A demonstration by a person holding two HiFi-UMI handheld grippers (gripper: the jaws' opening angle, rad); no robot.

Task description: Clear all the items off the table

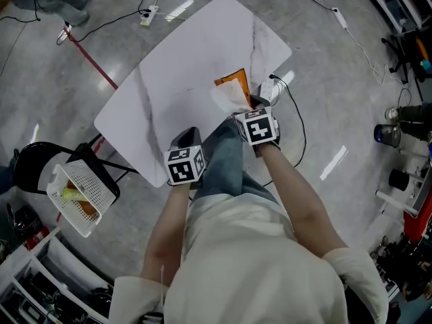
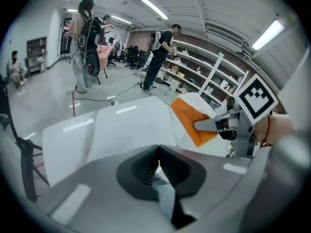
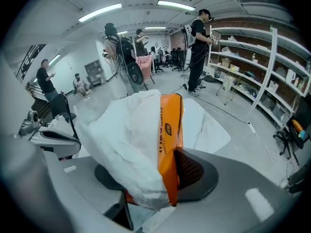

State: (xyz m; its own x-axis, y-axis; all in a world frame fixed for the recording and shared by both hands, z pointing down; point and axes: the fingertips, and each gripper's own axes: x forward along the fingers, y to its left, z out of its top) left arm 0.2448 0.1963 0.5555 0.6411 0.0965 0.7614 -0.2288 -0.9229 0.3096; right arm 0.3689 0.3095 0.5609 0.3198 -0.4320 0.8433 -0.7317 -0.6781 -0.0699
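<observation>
Right tongs (image 3: 150,178) gripping orange-white bag (image 3: 131,140), basket (image 1: 94,184) seen only overhead

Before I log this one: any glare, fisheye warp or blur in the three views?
Head view: sharp, light streaks glaring on the floor. Left gripper view: heavy fisheye, dark corners, the shut left tool looks soft up close. Right gripper view: same fisheye, the orange-and-white bag in the right tool fairly sharp, ceiling tubes blown out.

A: Where's the bag (image 1: 233,90)?
B: Between right gripper (image 3: 148,178) jaws, over table (image 1: 182,79) near-right edge. Left gripper (image 2: 158,154) to its left, at near edge.
A: Basket (image 1: 94,184)?
B: On chair (image 1: 30,160), left of table. Power strip (image 1: 146,15) on floor beyond far edge.
</observation>
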